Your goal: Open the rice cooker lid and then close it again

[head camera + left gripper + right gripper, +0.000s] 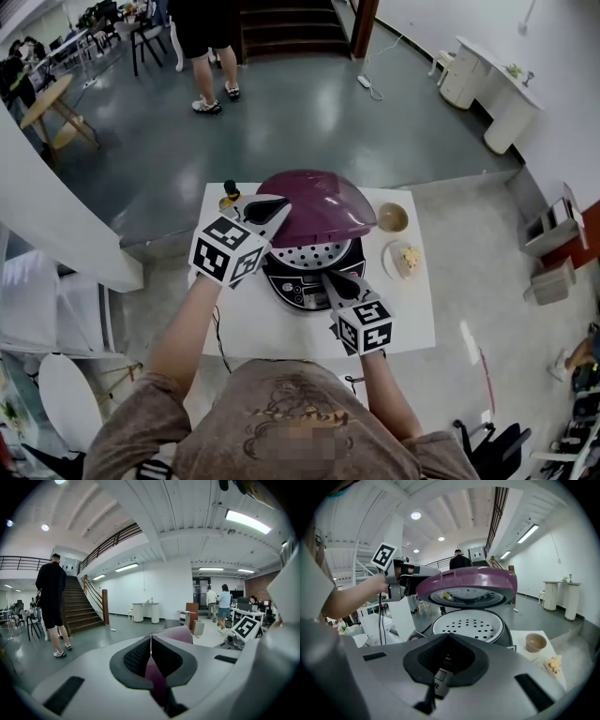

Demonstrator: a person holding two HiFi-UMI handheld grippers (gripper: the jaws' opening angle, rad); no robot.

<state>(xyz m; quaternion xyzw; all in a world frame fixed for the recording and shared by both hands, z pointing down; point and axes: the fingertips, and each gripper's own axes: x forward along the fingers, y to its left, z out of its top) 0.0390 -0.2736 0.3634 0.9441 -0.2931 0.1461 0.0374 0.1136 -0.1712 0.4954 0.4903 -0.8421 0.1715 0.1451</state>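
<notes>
While the left hand-held gripper (281,208) is pinched shut on the left rim of the purple lid (323,206), the lid sits roughly half raised over the rice cooker (291,281), with the perforated tray (314,251) exposed. Right hand-held gripper (330,278): jaws together, empty, at the cooker's front panel; contact unclear. Opening step, I'd say, mid-swing. Next move calls for carrying the rim up and back about the hinge. Panel print is unreadable and no brand is visible.

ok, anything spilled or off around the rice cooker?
Nothing spilled or tipped. One oddity: a small yellowish scrap stuck to the underside of the raised purple lid, above the perforated tray. The bowl and plate sit level.
</notes>
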